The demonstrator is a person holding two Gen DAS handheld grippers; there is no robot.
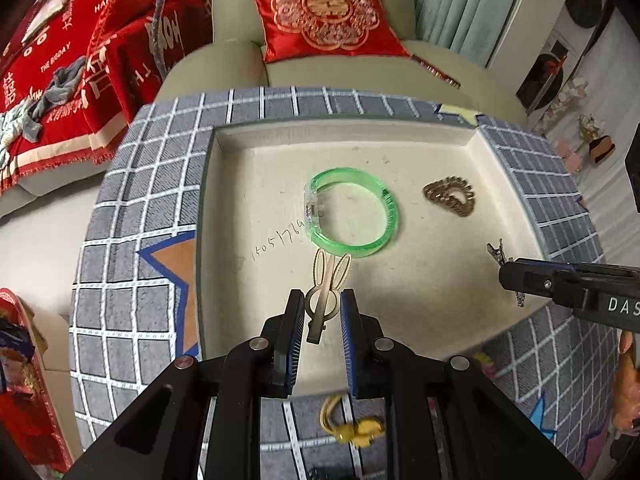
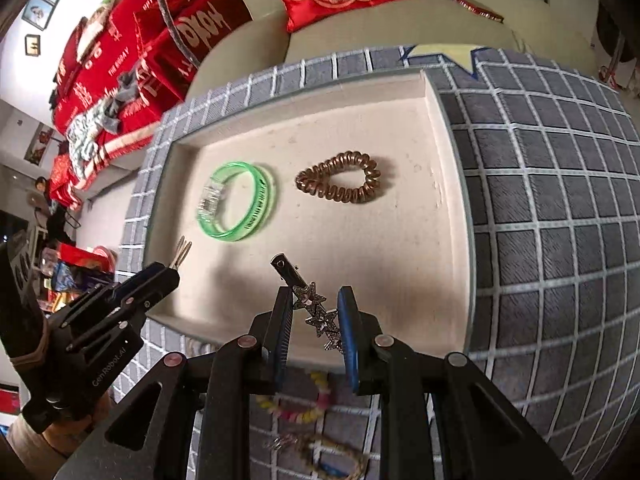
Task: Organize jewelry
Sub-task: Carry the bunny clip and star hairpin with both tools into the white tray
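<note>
A shallow cream tray [image 1: 248, 184] [image 2: 400, 240] lies on a grey checked cloth. In it lie a green bangle [image 1: 354, 212] [image 2: 236, 202] and a bronze spiral hair tie [image 1: 450, 197] [image 2: 340, 182]. My left gripper [image 1: 322, 312] is shut on a rabbit-shaped hair clip [image 1: 328, 280] and holds it over the tray's near part; the clip's ears show in the right wrist view [image 2: 182, 252]. My right gripper [image 2: 314, 312] is shut on a star-studded hair clip [image 2: 316, 308] over the tray's near edge; it also shows in the left wrist view [image 1: 510, 276].
Below the tray's near edge on the cloth lie a yellow cord charm [image 1: 356, 428], a pink and yellow bead bracelet [image 2: 300, 404] and a braided cord bracelet [image 2: 332, 456]. A sofa with a red cushion [image 1: 324, 16] stands behind the tray.
</note>
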